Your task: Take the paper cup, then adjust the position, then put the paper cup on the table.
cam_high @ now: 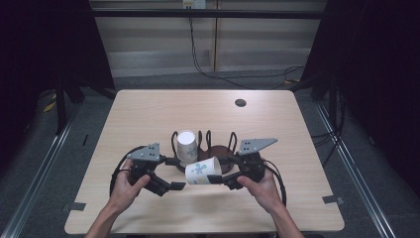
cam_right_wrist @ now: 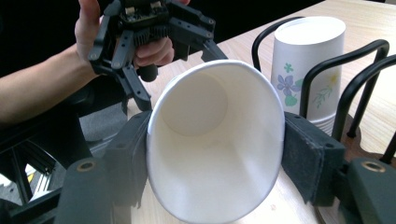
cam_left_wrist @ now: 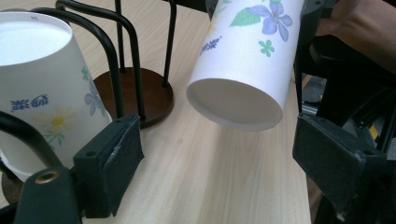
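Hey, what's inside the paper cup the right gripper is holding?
Nothing visible: the paper cup, squeezed between the right gripper fingers, shows bare white walls and base. Its lowest inner wall near the rim is hidden from view.

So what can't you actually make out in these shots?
- Held paper cup: its printed outside, right gripper view, turned away.
- Upside-down cups on the rack: count, left gripper view, cut by the edge.
- Small dark spot on the table: too small, high view.

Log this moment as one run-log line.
right gripper: shut on floral paper cup, held sideways above table | left gripper: open, holding nothing | inverted paper cup: on wire cup rack
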The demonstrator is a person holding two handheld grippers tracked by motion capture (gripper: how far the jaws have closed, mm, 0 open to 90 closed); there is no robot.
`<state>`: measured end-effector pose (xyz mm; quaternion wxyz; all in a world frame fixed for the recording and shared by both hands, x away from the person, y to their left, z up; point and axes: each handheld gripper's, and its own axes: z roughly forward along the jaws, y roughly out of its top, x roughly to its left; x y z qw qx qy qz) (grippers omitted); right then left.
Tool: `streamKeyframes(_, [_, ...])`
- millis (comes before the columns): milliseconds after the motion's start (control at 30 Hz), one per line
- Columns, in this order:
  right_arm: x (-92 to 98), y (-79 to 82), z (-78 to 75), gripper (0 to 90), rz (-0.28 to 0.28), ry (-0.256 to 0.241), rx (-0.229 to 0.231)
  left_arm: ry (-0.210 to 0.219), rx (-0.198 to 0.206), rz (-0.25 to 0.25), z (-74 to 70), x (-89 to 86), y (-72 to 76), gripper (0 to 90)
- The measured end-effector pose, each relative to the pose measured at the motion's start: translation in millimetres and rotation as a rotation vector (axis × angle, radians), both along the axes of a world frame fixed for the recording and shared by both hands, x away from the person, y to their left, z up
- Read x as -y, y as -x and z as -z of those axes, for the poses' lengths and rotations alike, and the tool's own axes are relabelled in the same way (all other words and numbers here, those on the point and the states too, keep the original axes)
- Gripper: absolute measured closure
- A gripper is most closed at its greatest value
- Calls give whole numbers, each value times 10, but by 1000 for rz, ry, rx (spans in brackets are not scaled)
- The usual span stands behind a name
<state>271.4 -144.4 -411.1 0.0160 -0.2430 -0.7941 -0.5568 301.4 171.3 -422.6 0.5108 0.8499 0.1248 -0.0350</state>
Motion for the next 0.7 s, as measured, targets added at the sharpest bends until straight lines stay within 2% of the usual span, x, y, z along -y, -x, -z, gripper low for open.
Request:
streamKeyframes(267, [9, -19, 16, 306, 6, 46, -17, -3, -2, -6, 14, -25, -14, 159])
streamKeyframes(567, [106, -45, -4, 310, 51, 100, -34, -1, 3, -24, 8, -80, -36, 159])
streamKeyframes(700, [136, -50, -33, 311, 63, 139, -35, 1, -5, -39, 20, -95, -49, 159])
